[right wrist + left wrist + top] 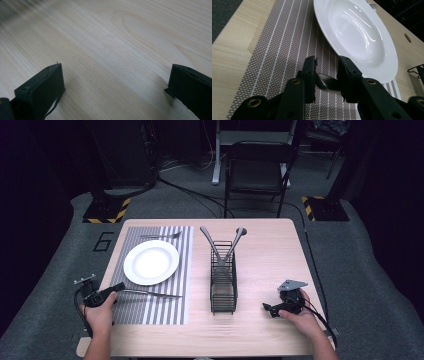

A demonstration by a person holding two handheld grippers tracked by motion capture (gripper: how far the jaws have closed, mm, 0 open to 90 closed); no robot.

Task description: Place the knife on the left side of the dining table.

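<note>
My left gripper (pixel 119 288) (pixel 327 62) is at the table's left front, shut on the handle of a slim metal utensil (pixel 152 293) (pixel 327 84) that looks like a knife. The utensil reaches right across the striped placemat (pixel 160 310) (pixel 287 50), just in front of the white plate (pixel 151 262) (pixel 359 32). A fork (pixel 161 236) lies on the mat behind the plate. My right gripper (pixel 268 308) (pixel 116 67) rests low over bare wood at the right front, open, with nothing between its fingers.
A black wire caddy (pixel 223 285) stands mid-table with two metal utensils (pixel 212 245) leaning out of its far end. The caddy's edge (pixel 417 71) shows right of the plate. A black chair (pixel 257 170) stands on the floor beyond the table.
</note>
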